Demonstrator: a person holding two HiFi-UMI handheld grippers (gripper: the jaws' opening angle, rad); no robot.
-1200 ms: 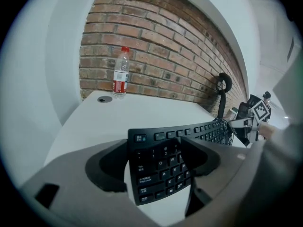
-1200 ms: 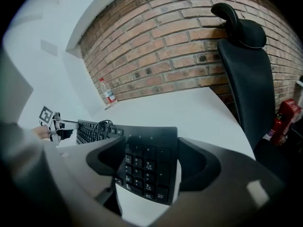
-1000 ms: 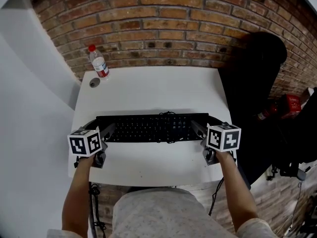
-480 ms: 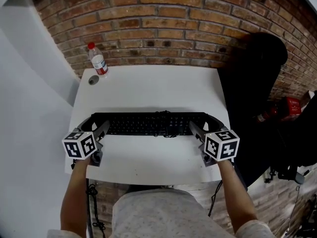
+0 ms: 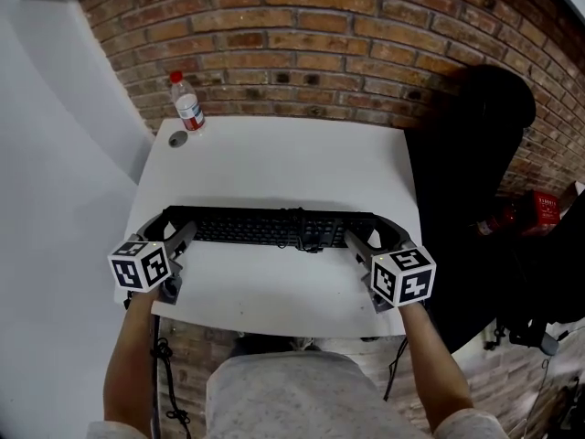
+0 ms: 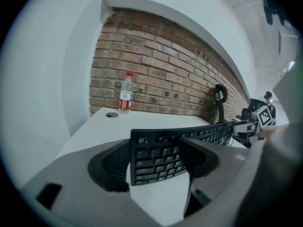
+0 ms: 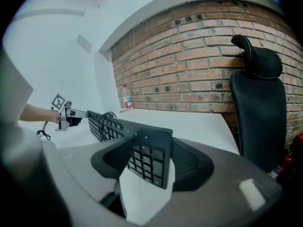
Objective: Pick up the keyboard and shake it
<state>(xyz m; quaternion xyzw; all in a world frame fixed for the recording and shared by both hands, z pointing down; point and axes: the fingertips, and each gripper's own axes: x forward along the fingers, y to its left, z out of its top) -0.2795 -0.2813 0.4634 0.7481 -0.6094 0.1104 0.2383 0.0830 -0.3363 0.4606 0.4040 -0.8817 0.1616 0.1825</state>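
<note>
Wall: red brick wall (image 5: 320, 53), seen at 12 o'clock.
Table: white rectangular table (image 5: 274, 167), set against it.
Keyboard: long black plastic keyboard (image 5: 265, 228), carried tilted over the table's 6 o'clock half.
Left gripper (image 5: 172, 227): jaws just closed in, now clamped on the 9 o'clock end.
Right gripper (image 5: 375, 231): likewise, clamped on the 3 o'clock end.
Bottle: clear plastic bottle (image 5: 188, 108), stood upright at 11 o'clock.

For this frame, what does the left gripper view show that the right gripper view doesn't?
Only the left gripper view: the left end of the black computer keyboard close up, and a small dark round object beside the clear red-capped plastic bottle. Only the right gripper view: the keyboard's right end close up, and a red object low at the picture's right edge. Both: the keyboard, that bottle, the white table and the red brick wall.
</note>
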